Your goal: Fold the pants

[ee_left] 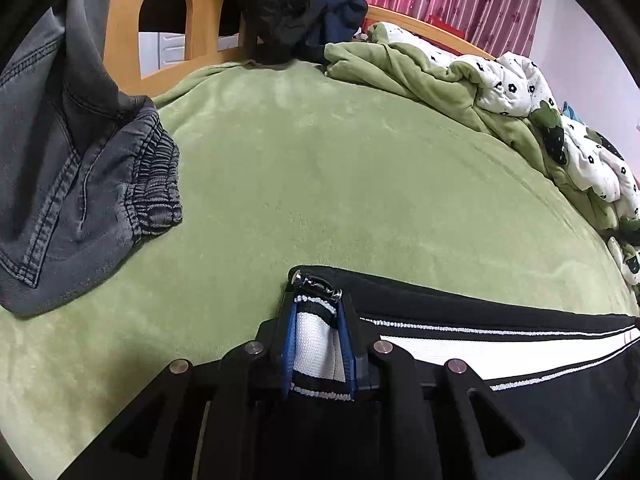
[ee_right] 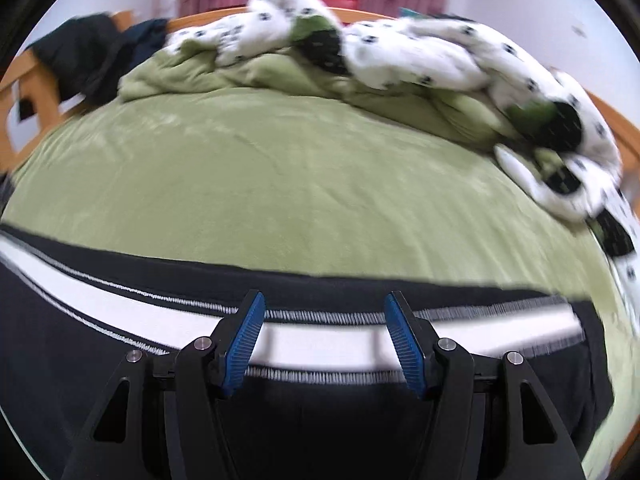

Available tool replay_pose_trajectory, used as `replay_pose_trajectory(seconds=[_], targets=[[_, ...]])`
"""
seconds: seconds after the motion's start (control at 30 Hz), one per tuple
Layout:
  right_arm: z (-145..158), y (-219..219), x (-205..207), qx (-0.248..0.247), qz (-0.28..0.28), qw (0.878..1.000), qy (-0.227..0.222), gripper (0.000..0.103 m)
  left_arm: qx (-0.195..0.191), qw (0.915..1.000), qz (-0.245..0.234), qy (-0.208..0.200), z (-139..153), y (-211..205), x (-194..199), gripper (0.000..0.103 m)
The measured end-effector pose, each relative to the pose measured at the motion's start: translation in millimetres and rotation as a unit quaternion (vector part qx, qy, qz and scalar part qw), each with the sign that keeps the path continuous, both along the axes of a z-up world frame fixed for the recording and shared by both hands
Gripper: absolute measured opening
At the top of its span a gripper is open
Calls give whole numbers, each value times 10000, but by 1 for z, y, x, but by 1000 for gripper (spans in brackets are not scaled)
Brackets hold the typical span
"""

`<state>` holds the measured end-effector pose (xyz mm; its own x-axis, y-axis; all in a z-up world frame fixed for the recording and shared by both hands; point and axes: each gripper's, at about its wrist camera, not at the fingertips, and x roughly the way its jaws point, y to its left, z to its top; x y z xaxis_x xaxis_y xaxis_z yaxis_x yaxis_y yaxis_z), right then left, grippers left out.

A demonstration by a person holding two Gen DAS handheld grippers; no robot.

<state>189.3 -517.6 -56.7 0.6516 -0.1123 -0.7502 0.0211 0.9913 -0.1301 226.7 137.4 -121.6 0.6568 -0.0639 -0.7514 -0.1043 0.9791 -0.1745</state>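
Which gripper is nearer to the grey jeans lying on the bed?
Left. The left gripper is shut on the black pants, with the grey jeans on its left; the right gripper's view shows no jeans.

No text, label, brand, number or sign is readable in either view.

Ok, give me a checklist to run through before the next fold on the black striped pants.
1. Left tongs shut on the black striped pants, at the white stripe: ok.
2. Right tongs gripping the pants: not ok; they stand open over the stripe, with nothing between the pads.
3. Green bedspread ahead bare enough for the fold: ok.
4. Grey jeans apart from the black pants: ok, off to the left.
5. Crumpled quilt out of the way: ok, at the far edge.
6. Pants flat, no wrinkles: cannot tell; the right wrist view is blurred.
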Motion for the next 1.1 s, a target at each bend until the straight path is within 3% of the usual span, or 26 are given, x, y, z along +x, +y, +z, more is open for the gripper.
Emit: replay_pose_trajectory(seconds=[0.1, 0.2, 0.27, 0.3, 0.33, 0.37, 0.43, 0.5, 0.57, 0.6, 0.7, 0.77, 0.83, 0.93, 0.97, 1.03, 1.1], targets=[[-8, 0, 20, 48, 402, 9991, 128, 67, -3, 10000, 5, -37, 1, -1, -2, 19], [-26, 3, 44, 281, 1036, 9914, 743, 67, 42, 10000, -3, -30, -1, 0, 0, 19], [-41, 7, 53, 104, 1352, 9846, 1100, 67, 70, 10000, -20, -34, 0, -1, -1, 19], [-43, 7, 54, 118, 1458, 9827, 1133, 55, 79, 10000, -32, -36, 0, -1, -1, 19], [-42, 8, 53, 221, 1597, 9800, 1165, 20, 86, 9999, -41, -52, 1, -1, -3, 19], [-41, 9, 51, 277, 1691, 9778, 1203, 10, 81, 9999, -52, -74, 1, -1, -4, 19], [-38, 15, 42, -75, 1791, 9779, 1080, 6, 69, 9998, -70, -143, 2, -1, -6, 19], [-26, 17, 34, -209, 1809, 9799, 819, 5, -91, 9995, -49, -298, 9, 3, -12, 19], [-4, 12, 31, -25, 1716, 9845, 353, 5, -267, 9984, -64, -485, 17, 8, -16, 19], [2, 10, 32, 50, 1685, 9855, 218, 5, -177, 9990, -41, -417, 16, 7, -12, 19], [-21, 14, 49, 29, 1549, 9869, 455, 5, 36, 9999, 64, 79, -5, 3, 4, 19], [-50, 19, 58, -153, 1419, 9872, 715, 7, 244, 9996, 88, 106, -7, -1, 4, 23], [-49, 23, 51, -252, 1177, 9919, 409, 11, 288, 9995, 77, 80, 0, -2, 0, 28], [-29, 14, 34, 1, 818, 9966, 112, 15, 284, 9995, 141, 88, 14, 6, -15, 41], [-20, 8, 27, 51, 661, 9978, -73, 18, 273, 9995, 147, 65, 18, 9, -23, 46], [-5, -12, 10, 168, 143, 9991, -350, 37, 173, 9997, 173, -24, 24, 17, -42, 52], [3, -34, -4, 475, -385, 9974, -375, 37, 4, 9999, 143, -25, 28, 27, -65, 53]])
